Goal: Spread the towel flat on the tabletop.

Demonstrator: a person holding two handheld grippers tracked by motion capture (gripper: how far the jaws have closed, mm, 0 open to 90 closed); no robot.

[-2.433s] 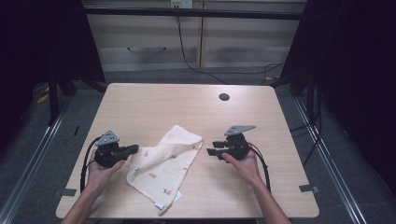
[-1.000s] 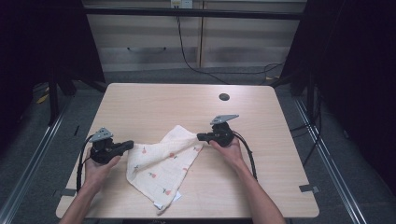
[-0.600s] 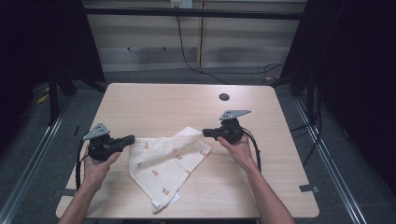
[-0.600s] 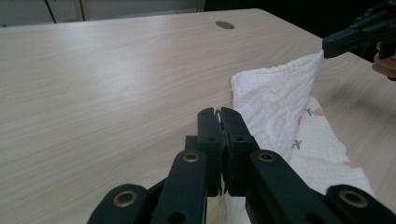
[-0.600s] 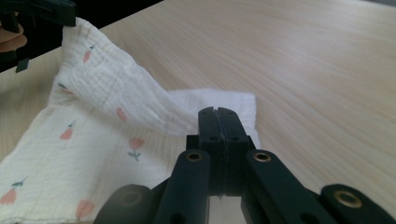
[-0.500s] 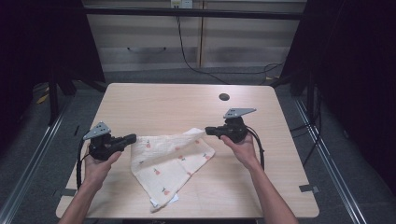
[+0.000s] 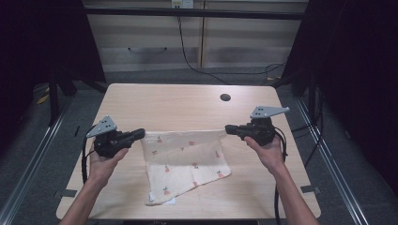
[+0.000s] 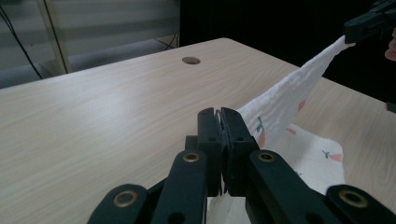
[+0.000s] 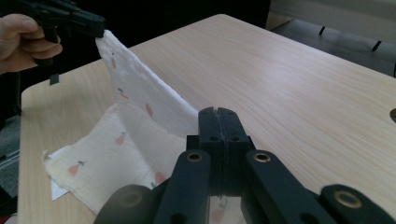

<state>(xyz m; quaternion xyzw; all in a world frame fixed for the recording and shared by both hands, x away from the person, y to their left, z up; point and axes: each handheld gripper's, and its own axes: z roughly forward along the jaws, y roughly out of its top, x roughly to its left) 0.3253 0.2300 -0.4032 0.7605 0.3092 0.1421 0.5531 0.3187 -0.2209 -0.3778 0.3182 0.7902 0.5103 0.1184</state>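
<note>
Cotton cloth (image 7: 185,161) hangs stretched between 2 clamped hand-held grippers, left (image 7: 139,134) and right (image 7: 230,128), lower half draped on the counter (image 7: 187,101), folding undone.

You have no legible text, label, brand, number or sign to record here. The cream cloth with small red fruit prints (image 7: 185,157) carries pictures only, no lettering, and the pale wooden table (image 7: 187,105) bears no readable mark.
</note>
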